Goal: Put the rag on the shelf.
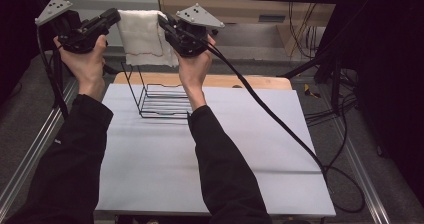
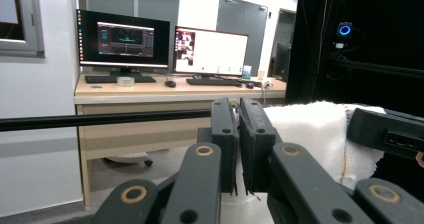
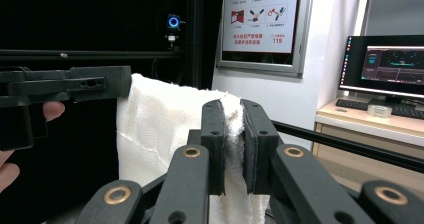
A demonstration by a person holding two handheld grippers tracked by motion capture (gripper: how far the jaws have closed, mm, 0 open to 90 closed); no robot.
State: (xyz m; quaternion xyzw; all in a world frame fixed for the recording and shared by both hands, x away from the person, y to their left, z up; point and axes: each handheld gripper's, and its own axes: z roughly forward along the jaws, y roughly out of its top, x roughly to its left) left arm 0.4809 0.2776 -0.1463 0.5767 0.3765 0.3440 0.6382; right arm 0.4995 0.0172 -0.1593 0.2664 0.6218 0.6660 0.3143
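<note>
You hold a white terry cloth towel (image 1: 145, 38) stretched between your two grippers, up in the air at the 12 o'clock end of the high view, above the far edge of the bench (image 1: 210, 154). Your left gripper (image 1: 114, 18) has its jaws clamped on the towel's upper corner at the 9 o'clock side; in the left gripper view (image 2: 238, 134) the two black jaws stand almost together with only a thin strip of white cloth pinched between them, and the rest of the towel (image 2: 320, 134) spreads away toward 3 o'clock. Your right gripper (image 1: 163, 21) grips the opposite upper corner at the 3 o'clock side; in the right gripper view (image 3: 233, 144) a thick fold of the towel (image 3: 160, 134) is pressed between its jaws, and the cloth hangs down and out toward 9 o'clock, where the other gripper holds it.

The towel hangs flat and roughly square, its lower hem loose. Directly beneath it, at the 12 o'clock part of the white-covered bench, stands a black wire rack (image 1: 160, 101), clear of the towel. A strip of bare light wood (image 1: 250, 81) shows along the bench's far edge, beyond the white cover.
</note>
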